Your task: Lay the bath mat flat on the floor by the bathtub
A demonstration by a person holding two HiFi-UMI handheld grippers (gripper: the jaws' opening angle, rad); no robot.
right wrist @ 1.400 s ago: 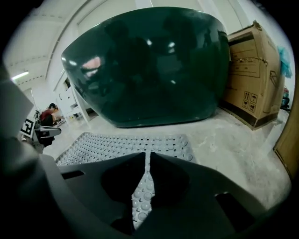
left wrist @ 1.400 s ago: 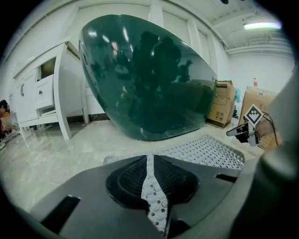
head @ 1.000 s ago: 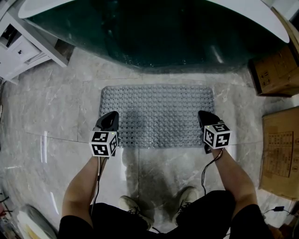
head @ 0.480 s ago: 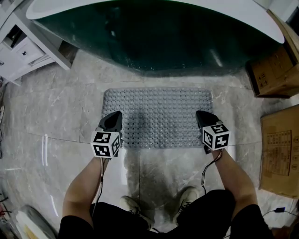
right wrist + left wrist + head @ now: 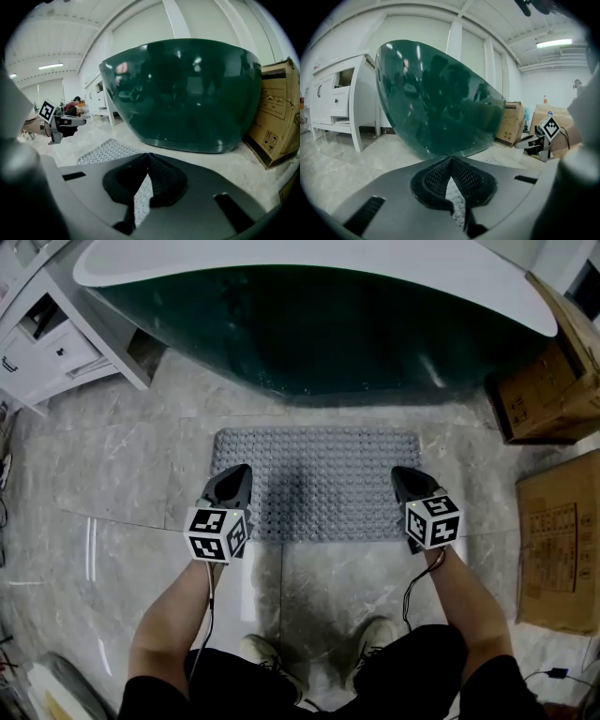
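Note:
The grey studded bath mat (image 5: 319,484) lies flat on the marble floor, just in front of the dark green bathtub (image 5: 319,324). My left gripper (image 5: 234,478) hangs over the mat's near left corner and my right gripper (image 5: 405,478) over its near right corner. Both stand clear above the mat. In the left gripper view the jaw tips (image 5: 450,160) meet with nothing between them, and the mat shows below. The right gripper view has its tips (image 5: 149,155) together too, with the mat (image 5: 105,151) on the floor beyond.
A white cabinet (image 5: 47,343) stands at the back left beside the tub. Cardboard boxes (image 5: 548,381) sit at the back right, and a flat carton (image 5: 558,540) lies on the floor at the right. The person's shoes (image 5: 267,652) are behind the mat.
Both grippers have risen off the mat's near corners, still shut. The mat stays flat where it was.

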